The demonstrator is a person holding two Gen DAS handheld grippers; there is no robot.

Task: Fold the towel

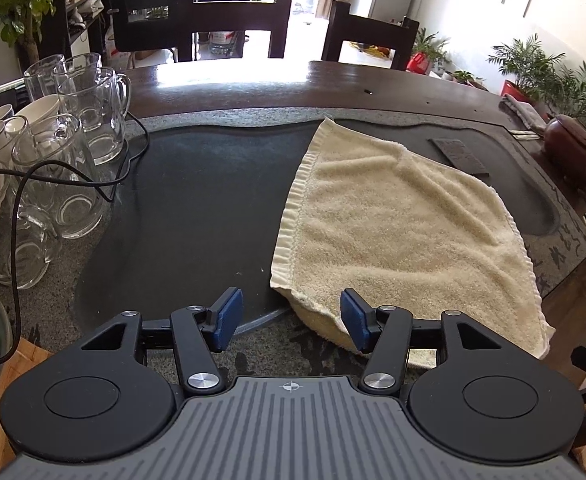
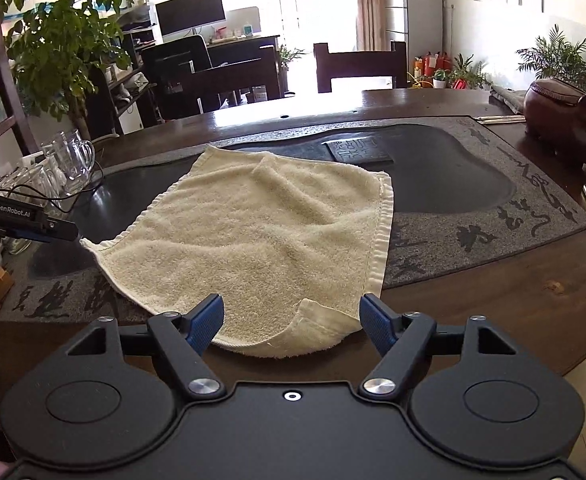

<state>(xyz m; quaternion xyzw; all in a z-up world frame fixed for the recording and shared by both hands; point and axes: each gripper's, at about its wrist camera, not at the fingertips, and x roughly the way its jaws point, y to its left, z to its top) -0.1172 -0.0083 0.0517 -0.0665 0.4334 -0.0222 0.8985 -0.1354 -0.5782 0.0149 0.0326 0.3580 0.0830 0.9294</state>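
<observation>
I'm seeing the cream terry towel [image 1: 405,224] lying rumpled, spilling over the stone tray's [image 1: 197,200] near edge, my left gripper [image 1: 291,318] gaping empty beside its near-left corner, my right gripper [image 2: 291,322] gaping empty around its curled near-right corner.

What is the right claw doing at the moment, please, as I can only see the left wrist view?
Observer: The right claw is open, its fingers either side of the towel's near corner, which is curled over.
Operator: Thank you. Where does that near edge lie?
Observer: It lies past the stone tray, on the brown wooden table.
Operator: And my left claw, seen from the side?
Observer: The left claw sits just beside the towel's left corner; contact is unclear.
</observation>
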